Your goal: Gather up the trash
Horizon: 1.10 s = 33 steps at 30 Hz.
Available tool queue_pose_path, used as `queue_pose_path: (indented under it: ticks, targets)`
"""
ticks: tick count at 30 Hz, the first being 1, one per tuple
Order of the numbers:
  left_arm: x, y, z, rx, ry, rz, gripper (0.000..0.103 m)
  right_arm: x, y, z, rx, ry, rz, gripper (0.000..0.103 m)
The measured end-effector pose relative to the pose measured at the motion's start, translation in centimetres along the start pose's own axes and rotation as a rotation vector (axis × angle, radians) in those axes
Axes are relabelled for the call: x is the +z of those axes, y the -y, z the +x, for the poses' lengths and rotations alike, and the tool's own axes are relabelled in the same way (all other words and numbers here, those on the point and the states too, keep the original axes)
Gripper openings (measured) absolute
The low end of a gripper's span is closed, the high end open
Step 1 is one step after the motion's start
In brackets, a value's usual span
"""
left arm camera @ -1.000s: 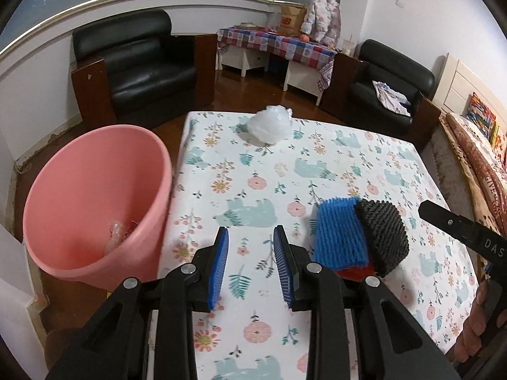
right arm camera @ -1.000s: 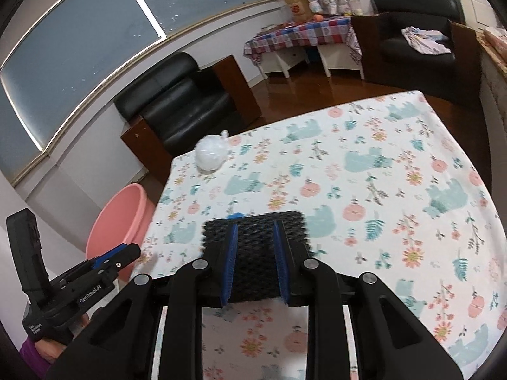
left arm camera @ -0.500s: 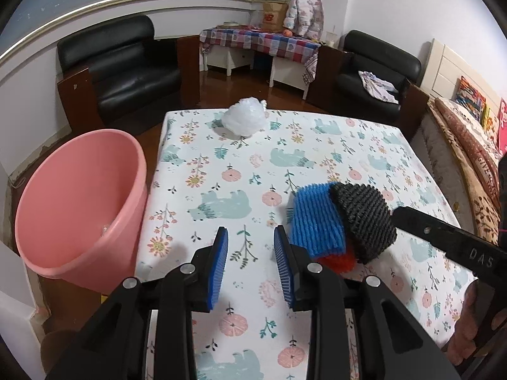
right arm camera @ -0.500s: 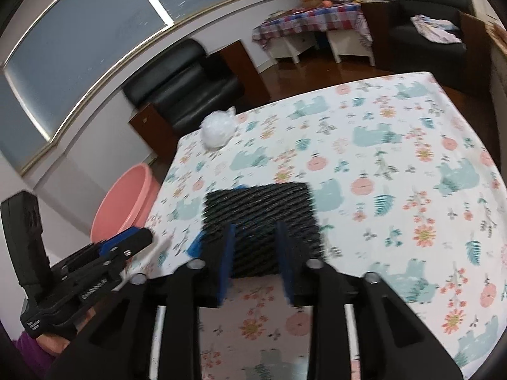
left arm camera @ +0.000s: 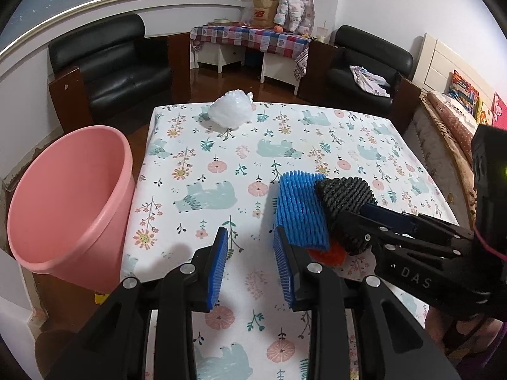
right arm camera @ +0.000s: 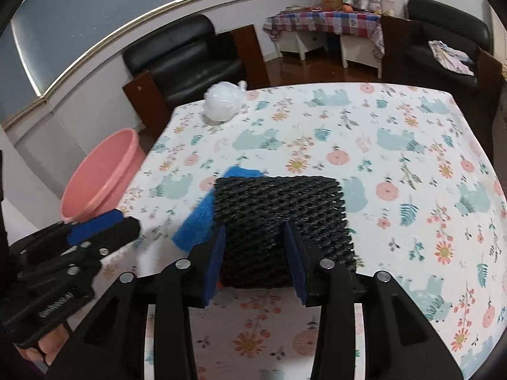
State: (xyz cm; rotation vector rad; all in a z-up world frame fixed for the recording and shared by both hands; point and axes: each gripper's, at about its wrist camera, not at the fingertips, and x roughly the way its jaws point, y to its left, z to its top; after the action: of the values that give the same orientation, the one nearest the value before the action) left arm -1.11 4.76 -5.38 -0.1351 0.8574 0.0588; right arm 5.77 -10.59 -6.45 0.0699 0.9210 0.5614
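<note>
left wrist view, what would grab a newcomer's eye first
The stack of foam fruit nets near the table's right front: a bright blue foam net with a black foam net overlapping it and an orange foam net peeking out beneath. The right gripper, jaws open, sits at the black one. Next, the big pink bucket off the table's left edge and the crumpled white plastic bag at the far end.

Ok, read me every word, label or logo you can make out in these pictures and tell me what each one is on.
"DAS", white letters on the side of the right gripper, the rest cut off.
A red logo on the cardboard box on the far table: too small to read.
White lettering on the left gripper body: too blurred to read.
</note>
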Motion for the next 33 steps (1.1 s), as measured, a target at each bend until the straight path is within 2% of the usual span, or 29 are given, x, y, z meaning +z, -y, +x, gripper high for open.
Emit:
queue_pose_path:
  ticks: [1,3,6,8,10,15,20,23,27,33]
  targets:
    - [0.1,0.1,0.1,-0.006,-0.002,0.0,0.029,0.0,0.4,-0.1,0.003,0.0,0.011,0.035]
    - [0.2,0.3,0.2,-0.017,-0.005,0.001,0.029,-0.2,0.9,-0.2,-0.001,0.003,0.027,0.018]
    - [0.4,0.7,0.6,-0.031,-0.013,0.007,0.029,-0.4,2.0,-0.5,0.009,0.004,0.06,0.002]
    - [0.6,1.0,1.0,-0.048,-0.029,0.008,0.03,-0.6,2.6,-0.9,0.013,0.01,0.073,0.001]
    - [0.8,1.3,1.6,-0.061,-0.049,0.003,0.036,-0.7,3.1,-1.3,0.012,0.018,0.081,0.001]
    - [1.3,2.6,2.9,-0.125,-0.092,-0.021,0.041,-1.2,4.3,-2.4,0.016,0.031,0.098,0.0]
    - [1.8,3.7,3.3,-0.168,-0.09,-0.024,0.043,-1.9,5.5,-2.6,0.004,0.017,0.128,0.001]
    - [2.2,3.7,2.8,-0.182,-0.061,-0.033,0.043,-2.1,6.3,-2.5,0.001,0.005,0.155,0.0]
    - [2.9,2.9,2.2,-0.202,-0.036,-0.089,0.043,-2.3,7.0,-2.4,0.009,-0.002,0.175,0.0]
    - [3.9,3.3,2.1,-0.251,-0.049,-0.123,0.043,-2.4,7.2,-2.2,0.017,-0.005,0.177,0.001]
